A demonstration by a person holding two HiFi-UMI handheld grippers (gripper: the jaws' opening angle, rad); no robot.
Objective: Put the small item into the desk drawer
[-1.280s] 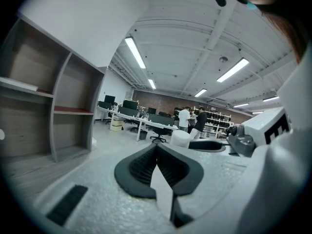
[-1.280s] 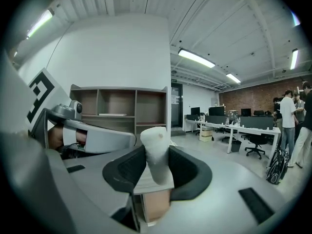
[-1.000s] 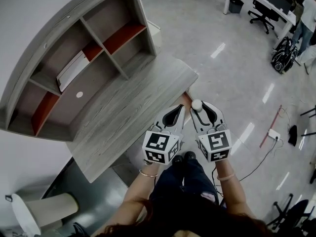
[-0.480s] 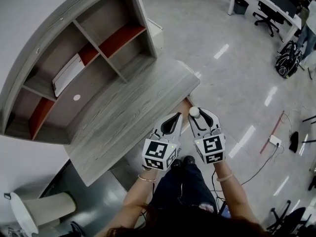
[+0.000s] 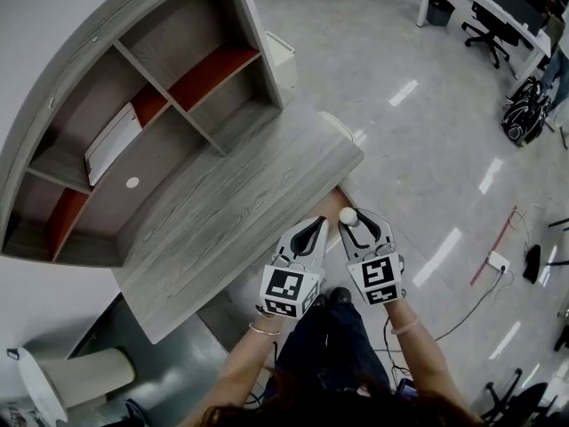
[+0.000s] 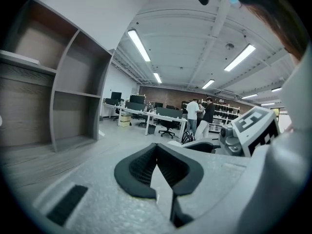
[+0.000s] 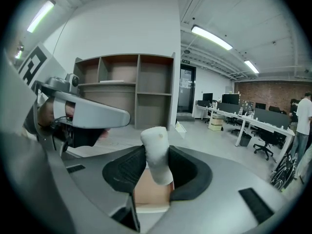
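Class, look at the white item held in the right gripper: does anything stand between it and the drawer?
Nothing visible does. The white item sits clamped in the right gripper's jaws, with the drawer's tan inside showing just beyond it. The left gripper is alongside, not between.

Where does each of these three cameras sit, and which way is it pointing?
Head view: on the person's head, looking steeply down at the desk; shows forearms, left gripper, right gripper.
Left gripper view: on that gripper, facing shelves and office along shut, empty jaws.
Right gripper view: on that gripper, facing the shelves; jaws hold a small white item.
Shared: both gripper views show the shelves.
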